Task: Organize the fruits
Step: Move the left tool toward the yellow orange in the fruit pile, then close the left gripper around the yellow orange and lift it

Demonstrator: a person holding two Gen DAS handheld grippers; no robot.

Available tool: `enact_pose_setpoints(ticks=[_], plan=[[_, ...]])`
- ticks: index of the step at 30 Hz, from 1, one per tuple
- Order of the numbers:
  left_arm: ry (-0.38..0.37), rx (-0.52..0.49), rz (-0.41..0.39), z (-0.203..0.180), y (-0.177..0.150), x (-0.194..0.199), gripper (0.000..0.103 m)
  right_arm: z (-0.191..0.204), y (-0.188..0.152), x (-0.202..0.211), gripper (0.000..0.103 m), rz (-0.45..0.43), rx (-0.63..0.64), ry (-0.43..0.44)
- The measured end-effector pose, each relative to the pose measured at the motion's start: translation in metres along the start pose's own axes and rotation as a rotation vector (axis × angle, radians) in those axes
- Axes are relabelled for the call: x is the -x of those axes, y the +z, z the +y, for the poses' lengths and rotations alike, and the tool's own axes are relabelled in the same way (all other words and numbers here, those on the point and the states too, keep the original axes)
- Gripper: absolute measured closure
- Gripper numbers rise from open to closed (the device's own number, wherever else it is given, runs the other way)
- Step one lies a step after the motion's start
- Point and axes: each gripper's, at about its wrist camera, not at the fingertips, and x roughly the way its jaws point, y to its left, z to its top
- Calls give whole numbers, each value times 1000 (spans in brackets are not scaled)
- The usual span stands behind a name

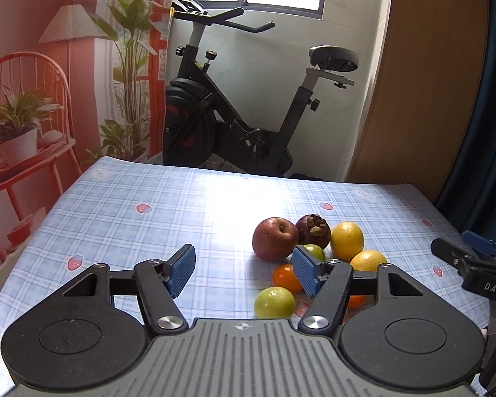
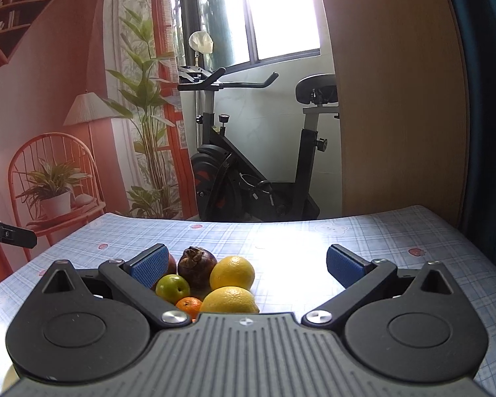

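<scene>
Left hand-held gripper (image 1: 244,273) spread, nothing pinched; fruit pile (image 1: 314,258) sits just right of its gap on the desk (image 1: 115,218). Right hand-held gripper (image 2: 248,264) also spread, pile left-centre. Risk: a pad nudges the apple (image 1: 274,238) and round fruits roll off

Black tongs (image 1: 244,273), blue ribbed pads (image 1: 182,271)

Both wrist views sit low and near over the surface (image 1: 132,205), facing the exercise bike (image 1: 234,106); left view angled steeper; both share the fruit pile (image 2: 211,281).
</scene>
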Motion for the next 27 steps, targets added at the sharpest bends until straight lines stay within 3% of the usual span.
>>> enact_pose_setpoints(ticks=[8, 11, 21, 23, 24, 27], plan=[[-22, -32, 6, -32, 9, -35, 35, -15, -21, -33, 0, 139, 74, 8], [-62, -55, 37, -47, 11, -52, 35, -24, -26, -45, 7, 175, 63, -9], [-139, -63, 134, -82, 15, -107, 36, -36, -35, -64, 8, 249, 131, 136], [-167, -59, 151, -86, 14, -114, 41, -35, -37, -68, 9, 260, 147, 159], [-180, -66, 158, -90, 13, -118, 49, -34, -38, -71, 10, 260, 159, 167], [-200, -79, 202, -98, 8, -131, 55, -31, -38, -76, 21, 263, 178, 188]])
